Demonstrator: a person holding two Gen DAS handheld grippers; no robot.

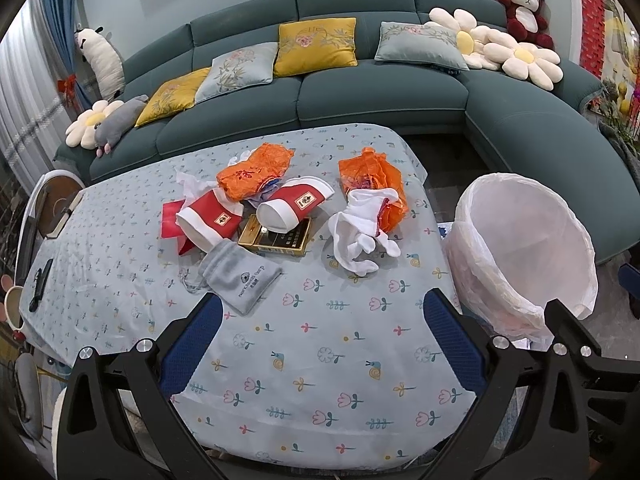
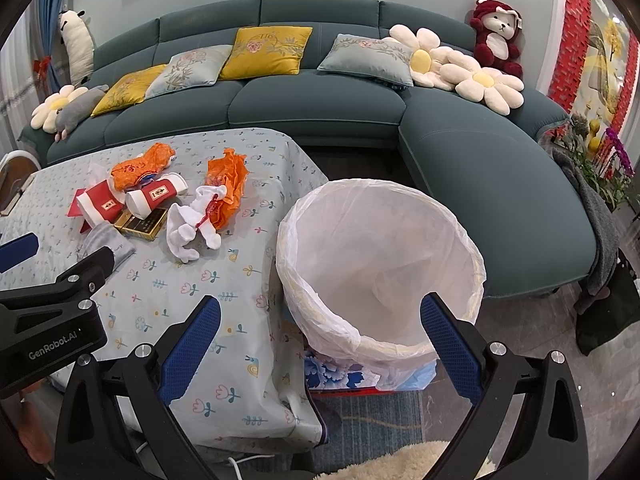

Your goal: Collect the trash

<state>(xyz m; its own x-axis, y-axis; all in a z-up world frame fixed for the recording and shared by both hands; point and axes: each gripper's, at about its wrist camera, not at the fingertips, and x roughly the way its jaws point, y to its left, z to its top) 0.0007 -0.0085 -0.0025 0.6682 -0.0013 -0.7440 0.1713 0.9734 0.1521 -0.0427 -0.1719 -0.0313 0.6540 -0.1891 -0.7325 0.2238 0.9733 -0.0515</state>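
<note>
Trash lies in a heap on the table (image 1: 320,360): two red-and-white paper cups (image 1: 212,220) (image 1: 294,204), two orange wrappers (image 1: 256,172) (image 1: 372,180), crumpled white plastic (image 1: 360,240), a gold-black box (image 1: 276,236) and a grey drawstring pouch (image 1: 244,280). A bin lined with a white bag (image 2: 380,264) stands at the table's right edge and looks empty. My left gripper (image 1: 322,344) is open above the near table, short of the pouch. My right gripper (image 2: 320,348) is open, hovering over the bin's near rim. The heap (image 2: 160,200) shows to its left.
A teal sofa (image 1: 360,92) with cushions and plush toys runs behind the table. A black remote (image 1: 42,284) and a notebook (image 1: 64,216) lie at the table's left edge. The bin stands on a floral box (image 2: 344,372). A rug (image 2: 376,420) lies below.
</note>
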